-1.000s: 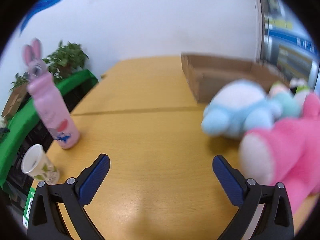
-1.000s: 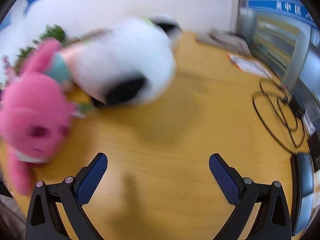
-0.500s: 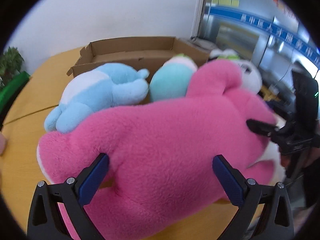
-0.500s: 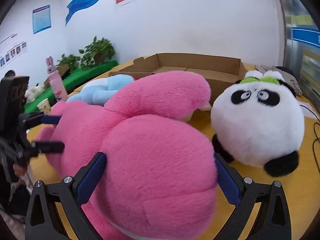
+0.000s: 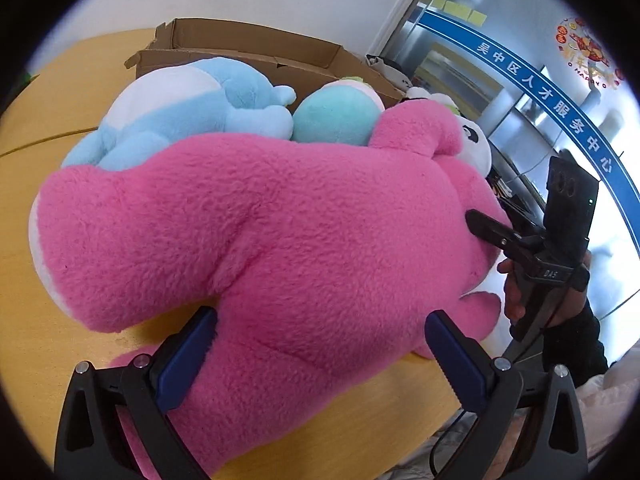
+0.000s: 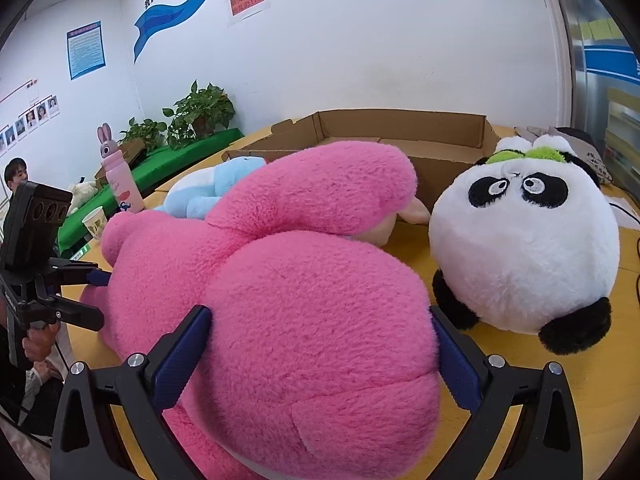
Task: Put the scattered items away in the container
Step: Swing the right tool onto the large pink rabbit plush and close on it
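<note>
Grasp step: left claw point(image 5: 320, 354) and right claw point(image 6: 320, 350) spread around pink plush point(image 5: 280, 240). Next: pinch, lift together into cardboard box point(image 6: 400, 132).

You are working in an office or public service centre, not a home: white walls carry a blue wave banner point(image 6: 176, 12) with Chinese lettering, a framed blue notice point(image 6: 86, 50) and a row of staff portrait photos point(image 6: 30, 118); glass partitions point(image 5: 500, 80) bear a blue Chinese-lettered stripe point(image 5: 560, 108); potted plants point(image 6: 200, 110) stand along a green ledge point(image 6: 160, 164) behind the long wooden table point(image 6: 596, 360)
</note>
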